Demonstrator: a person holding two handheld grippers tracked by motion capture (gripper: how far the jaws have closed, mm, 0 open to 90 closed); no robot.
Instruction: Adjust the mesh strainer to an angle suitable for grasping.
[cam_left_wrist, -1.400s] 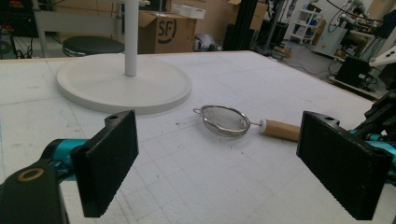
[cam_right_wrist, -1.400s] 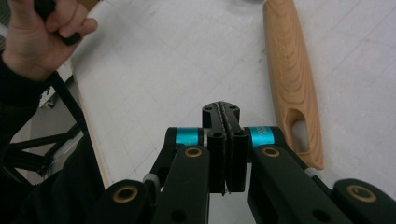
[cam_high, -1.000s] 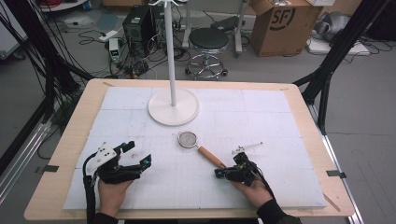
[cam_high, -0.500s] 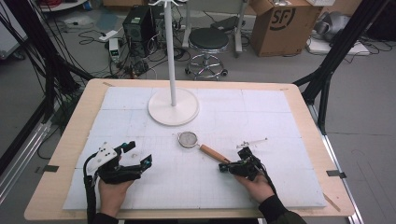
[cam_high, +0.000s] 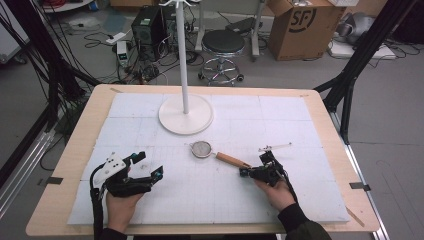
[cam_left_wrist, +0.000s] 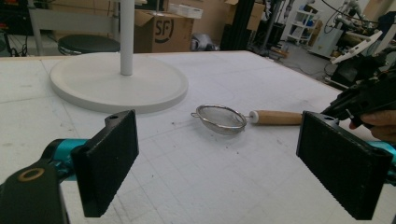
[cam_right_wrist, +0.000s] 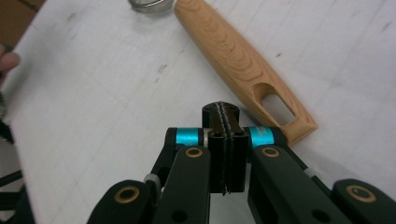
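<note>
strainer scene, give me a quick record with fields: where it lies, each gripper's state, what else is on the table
strainer: lying on the white mat, wooden handle toward the right gripper
right gripper: jaws shut, empty, beside the handle's end
left gripper: jaws wide open, empty, facing the strainer
stand base: white disc with pole, behind the strainer

Near the centre of your high view lies a strainer (cam_high: 202, 149) with silver-grey mesh and a light wooden handle (cam_high: 233, 160); the grain runs in darker brown lines along that handle (cam_right_wrist: 238, 60) at the upper right of your right gripper view. Your right gripper (cam_right_wrist: 224, 112) is black with turquoise bands and brass-coloured rivets. Your left gripper (cam_left_wrist: 224, 158) has black, finely textured jaw faces and the same turquoise. Under them the mat (cam_high: 300, 130) is white with a faint grid. The stand (cam_high: 186, 114) above centre is white, and the table edge (cam_high: 75, 150) is pale wood.
</note>
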